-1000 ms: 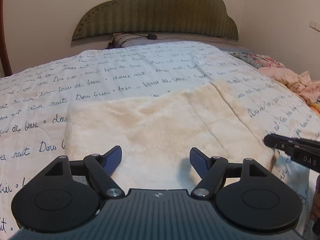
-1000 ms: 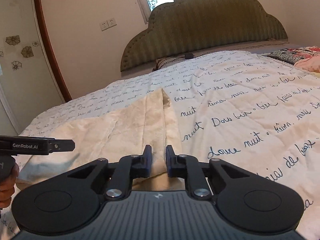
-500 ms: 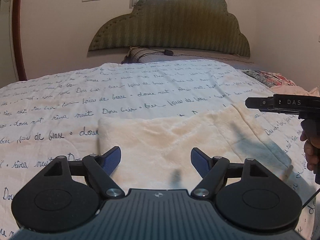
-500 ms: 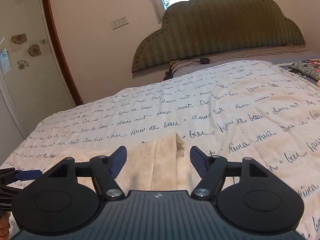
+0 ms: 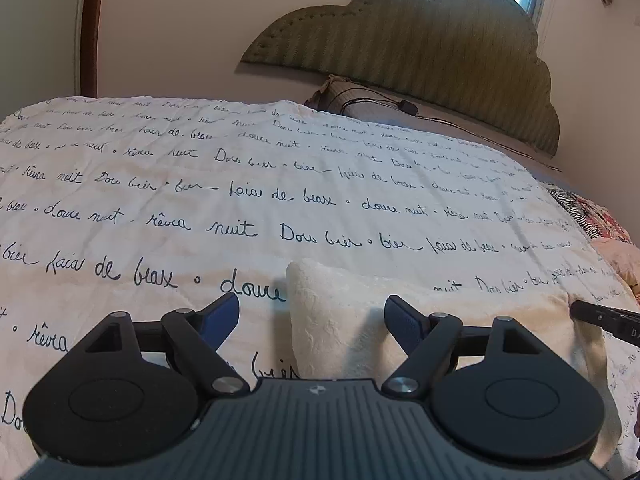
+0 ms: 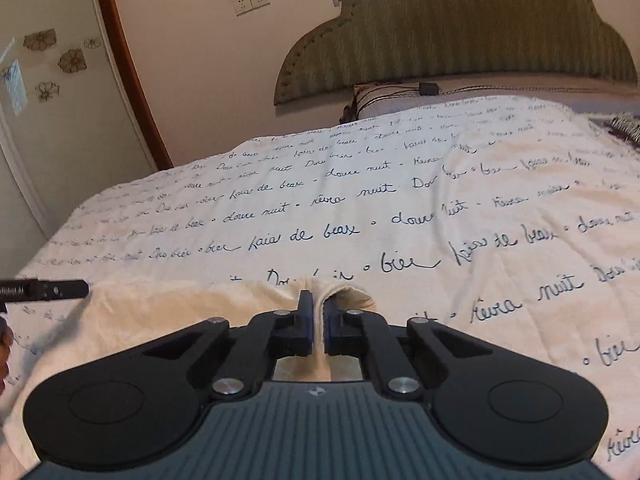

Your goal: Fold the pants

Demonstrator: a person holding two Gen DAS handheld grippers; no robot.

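**On the bed: one edge pinched, one corner straddled**

At the bottom of my right view, my right jaws have just closed on a raised fold of the cream pants, cloth squeezed between the blue pads. In my left view, my left jaws have just been opening and stand wide apart, the pants' corner between them, unpressed. The pants lie low in both frames on the script-printed bedspread. Beyond, upper right, stands the green scalloped headboard.
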